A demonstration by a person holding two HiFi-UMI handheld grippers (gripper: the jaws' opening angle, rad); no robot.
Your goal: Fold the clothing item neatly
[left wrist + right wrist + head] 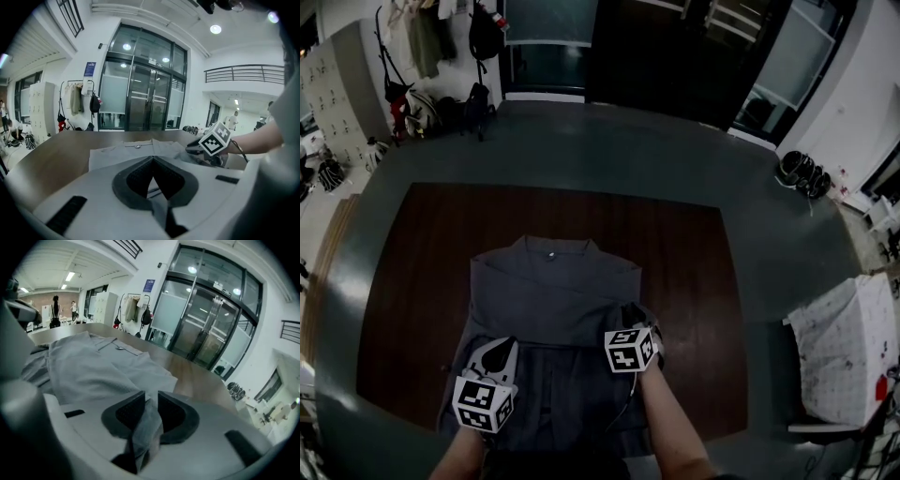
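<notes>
A grey garment lies spread on the dark brown table, its collar and button at the far end. My left gripper sits at the garment's near left part. In the left gripper view its jaws meet at the tips with a strip of the cloth pinched between them. My right gripper is over the garment's right side, where the fabric is lifted into a fold. In the right gripper view its jaws stand a little apart, with bunched cloth filling the gap. The rest of the garment trails left.
Bare table top lies beyond the collar and to both sides. A coat rack with bags stands at the back left and glass doors behind. Shoes lie on the floor at the right, near a white covered table.
</notes>
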